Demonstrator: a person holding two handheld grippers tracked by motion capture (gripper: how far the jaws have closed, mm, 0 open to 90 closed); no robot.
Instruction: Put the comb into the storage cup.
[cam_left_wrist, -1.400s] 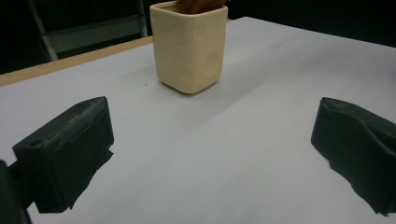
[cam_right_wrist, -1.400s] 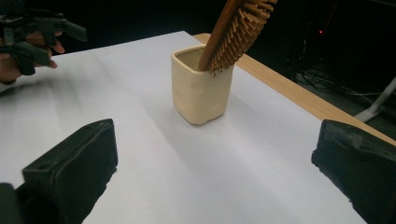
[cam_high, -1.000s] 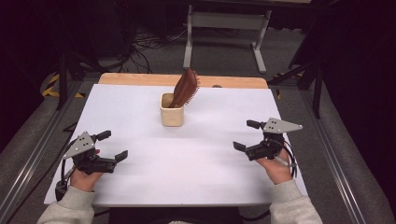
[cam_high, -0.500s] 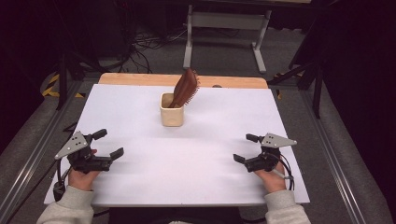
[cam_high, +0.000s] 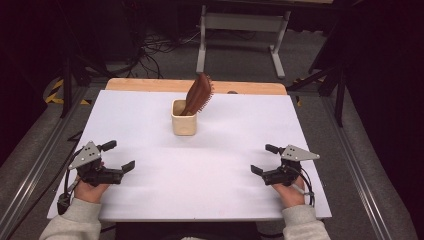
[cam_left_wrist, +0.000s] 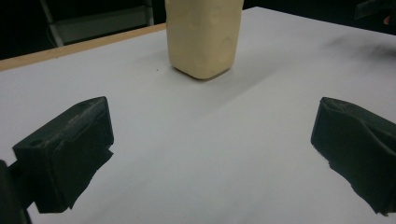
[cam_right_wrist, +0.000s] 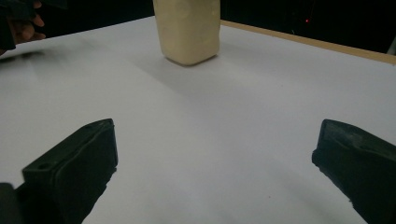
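A cream square cup (cam_high: 184, 118) stands upright on the white table (cam_high: 150, 115), a little behind its middle. A brown hairbrush (cam_high: 198, 93) leans in the cup with its bristled head up and tilted right. My left gripper (cam_high: 119, 156) rests open near the front left corner, empty. At the front right, my right gripper (cam_high: 264, 160) is also open and empty. Both point inward at the cup. The cup's lower body (cam_left_wrist: 204, 37) shows ahead between the wide-apart jaws in the left gripper view. In the right gripper view the cup (cam_right_wrist: 187, 30) stands far ahead.
A wooden strip (cam_high: 150, 85) runs along the table's far edge. Behind the table stand a metal frame (cam_high: 240, 22) and floor cables (cam_high: 155, 42). Dark stand legs (cam_high: 330, 75) rise at the right.
Both hands have drawn back toward the front edge of the table, each gripper still open. The cup and brush have not moved.
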